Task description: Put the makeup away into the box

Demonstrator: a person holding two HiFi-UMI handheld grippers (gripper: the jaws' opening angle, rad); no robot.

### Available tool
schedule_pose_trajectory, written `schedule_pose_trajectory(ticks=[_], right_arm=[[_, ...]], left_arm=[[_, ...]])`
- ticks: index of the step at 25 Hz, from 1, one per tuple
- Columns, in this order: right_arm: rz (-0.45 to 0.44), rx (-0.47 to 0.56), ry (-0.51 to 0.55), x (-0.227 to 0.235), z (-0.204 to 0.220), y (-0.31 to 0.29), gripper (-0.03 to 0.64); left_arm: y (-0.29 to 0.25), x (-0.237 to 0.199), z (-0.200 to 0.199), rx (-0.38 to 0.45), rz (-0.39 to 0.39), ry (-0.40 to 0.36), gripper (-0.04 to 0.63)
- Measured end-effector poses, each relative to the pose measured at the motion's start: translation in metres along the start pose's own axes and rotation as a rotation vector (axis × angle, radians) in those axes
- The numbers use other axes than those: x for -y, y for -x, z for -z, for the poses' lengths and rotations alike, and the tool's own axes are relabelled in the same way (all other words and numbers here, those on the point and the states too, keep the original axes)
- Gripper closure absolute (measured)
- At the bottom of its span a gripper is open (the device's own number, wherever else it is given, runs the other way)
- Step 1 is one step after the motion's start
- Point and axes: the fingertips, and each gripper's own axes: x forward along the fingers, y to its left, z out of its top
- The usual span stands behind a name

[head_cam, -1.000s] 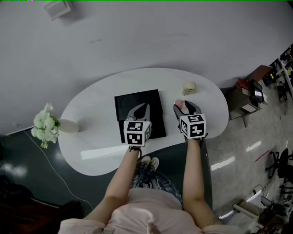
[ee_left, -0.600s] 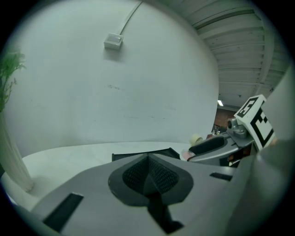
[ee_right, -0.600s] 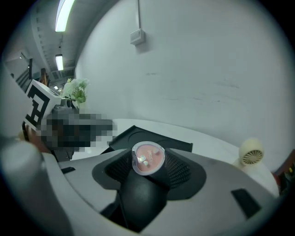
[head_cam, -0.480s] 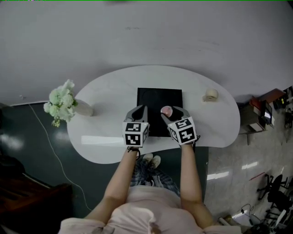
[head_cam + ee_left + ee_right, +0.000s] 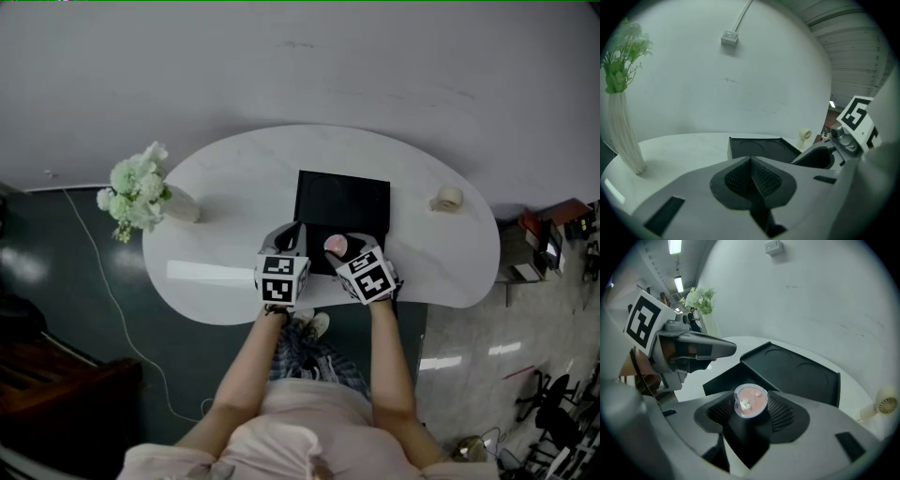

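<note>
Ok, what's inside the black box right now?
Two empty round recesses show in the black box. Its near part is covered by the right gripper and the pink compact it grips.

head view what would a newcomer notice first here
A small pink makeup pot clamped in the right gripper, over the near part of the black box in the middle of the white table. Next, the white flowers in a vase at the table's left end. The left gripper is shut on nothing, beside the right one.

The right claw [image 5: 751, 406] hides all but the pink compact's [image 5: 751, 399] lid, whose lettering is too small to read.
</note>
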Motion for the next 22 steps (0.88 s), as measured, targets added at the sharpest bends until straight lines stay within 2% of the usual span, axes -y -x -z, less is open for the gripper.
schedule_pose_trajectory(ticks=[7, 15, 22], right_arm=[[-0.047, -0.139, 0.017, -0.008, 0.025, -0.024, 0.377], [-0.062, -0.182, -0.010, -0.006, 0.035, -0.038, 0.370], [-0.099, -0.128, -0.053, -0.011, 0.025, -0.029, 0.203]], left_arm=[[0.003, -0.002, 0.017, -0.032, -0.012, 0.004, 0.569], [0.003, -0.005, 0.024, -0.041, -0.025, 0.006, 0.569], [0.007, -0.012, 0.023, -0.042, -0.039, 0.006, 0.569]])
